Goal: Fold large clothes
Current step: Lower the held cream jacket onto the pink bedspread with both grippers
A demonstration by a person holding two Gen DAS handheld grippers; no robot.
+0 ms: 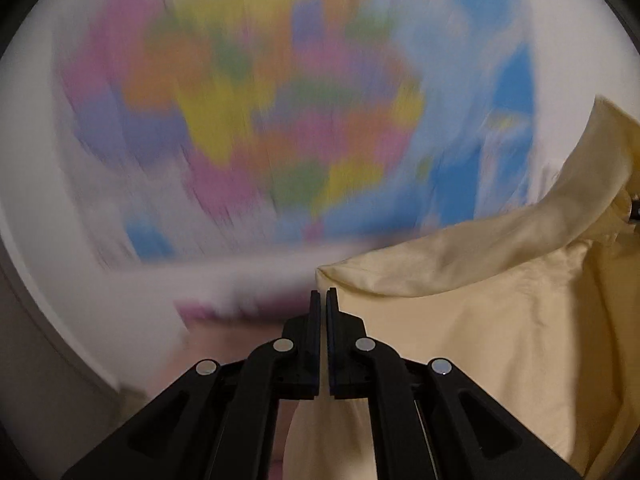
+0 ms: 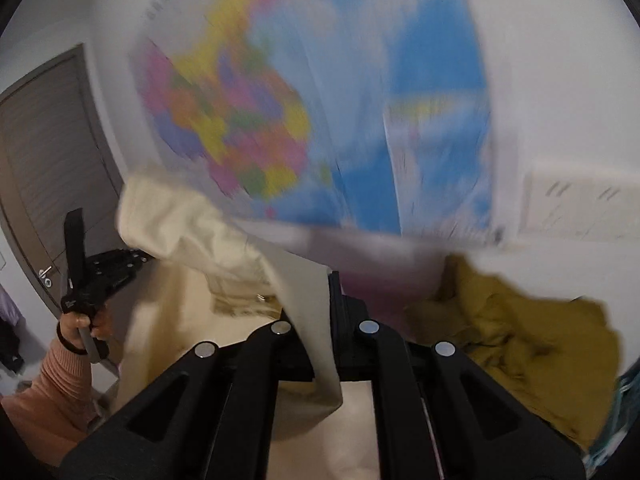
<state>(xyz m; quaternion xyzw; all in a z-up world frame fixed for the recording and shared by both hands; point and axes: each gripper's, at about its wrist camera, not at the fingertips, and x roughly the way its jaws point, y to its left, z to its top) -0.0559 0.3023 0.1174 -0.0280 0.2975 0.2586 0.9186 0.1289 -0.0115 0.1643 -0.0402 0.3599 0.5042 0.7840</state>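
A blurred coloured wall map (image 1: pixel 260 120) fills the wall ahead of me; both my left gripper (image 1: pixel 323 300) and right gripper (image 2: pixel 326 280) pinch the cream garment (image 1: pixel 480 320).

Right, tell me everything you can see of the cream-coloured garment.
The cream garment is a large piece of pale yellow, smooth woven cloth, lifted in the air and hanging in loose folds in front of a wall map. The right gripper is shut on one edge of it, the cloth passing between its pads; the left gripper is shut on another edge. A small metal fastener shows on a bunched seam. Its full shape is hidden.
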